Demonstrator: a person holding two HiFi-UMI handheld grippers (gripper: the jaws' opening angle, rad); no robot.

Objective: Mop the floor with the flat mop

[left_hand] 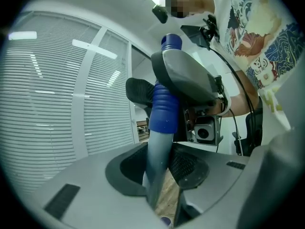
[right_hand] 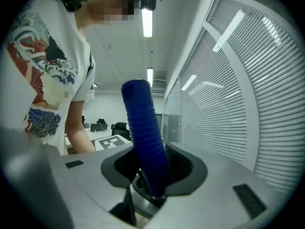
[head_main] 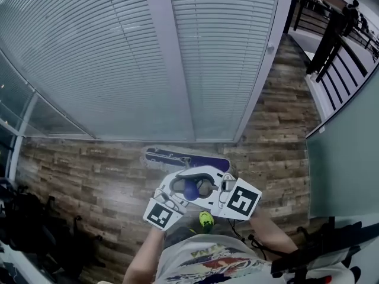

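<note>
Matt wood-plank floor (head_main: 89,176), ribbed mop handle (right_hand: 143,132)

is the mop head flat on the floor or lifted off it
Flat, it seems: the head view shows the mop head lying lengthwise on the wood floor by the blinds, no tilt visible.

An office: tall slatted blinds (head_main: 89,58), wood-plank floor (head_main: 83,170), strip lights (right_hand: 147,23) overhead, and black swivel chairs (right_hand: 120,127) grouped far off in an open work area.

The flat mop (head_main: 186,158) rests head-down on the wood-plank floor (head_main: 89,176) near the blinds (head_main: 89,58).
</note>
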